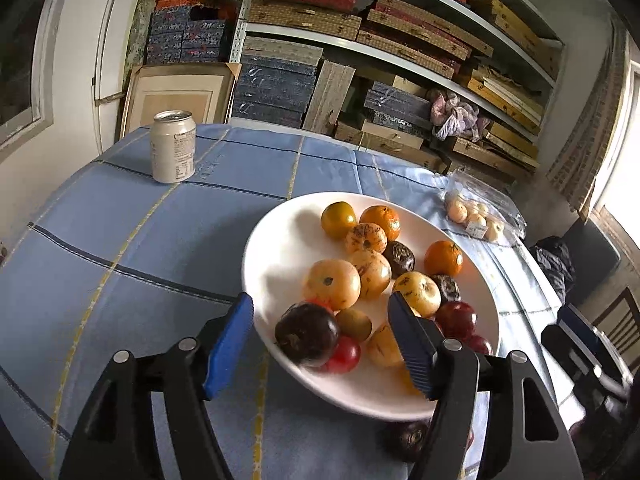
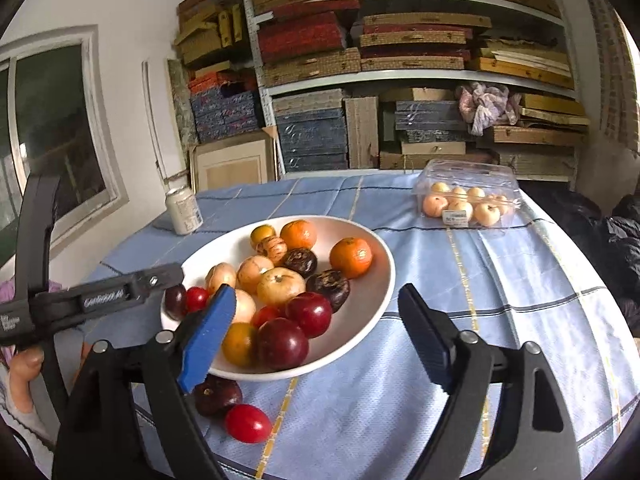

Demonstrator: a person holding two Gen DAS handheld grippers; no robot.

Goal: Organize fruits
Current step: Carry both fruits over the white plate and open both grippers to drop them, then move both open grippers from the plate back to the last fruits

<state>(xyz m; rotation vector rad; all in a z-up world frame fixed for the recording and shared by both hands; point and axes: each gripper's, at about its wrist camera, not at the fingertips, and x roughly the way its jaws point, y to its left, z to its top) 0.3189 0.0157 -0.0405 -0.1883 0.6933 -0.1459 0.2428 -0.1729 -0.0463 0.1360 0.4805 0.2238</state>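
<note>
A white plate [image 1: 280, 240] on the blue checked tablecloth holds several fruits: oranges, pale yellow fruits, dark plums and red tomatoes. My left gripper [image 1: 320, 302] is open over the plate's near rim. A dark plum [image 1: 307, 334] lies in the plate between its blue pads, touching neither. My right gripper [image 2: 316, 292] is open above the plate [image 2: 360, 320], with dark red plums [image 2: 282, 344] lying in the plate between its fingers, ungripped. A dark plum [image 2: 218, 394] and a red tomato [image 2: 248, 423] lie on the cloth in front of the plate.
A pale drink can [image 1: 173, 146] stands at the table's far left. A clear plastic box of pale fruits [image 2: 468, 200] sits at the far right. Shelves stacked with boxes fill the back wall. A person's hand [image 2: 24, 364] holds the left tool at the left edge.
</note>
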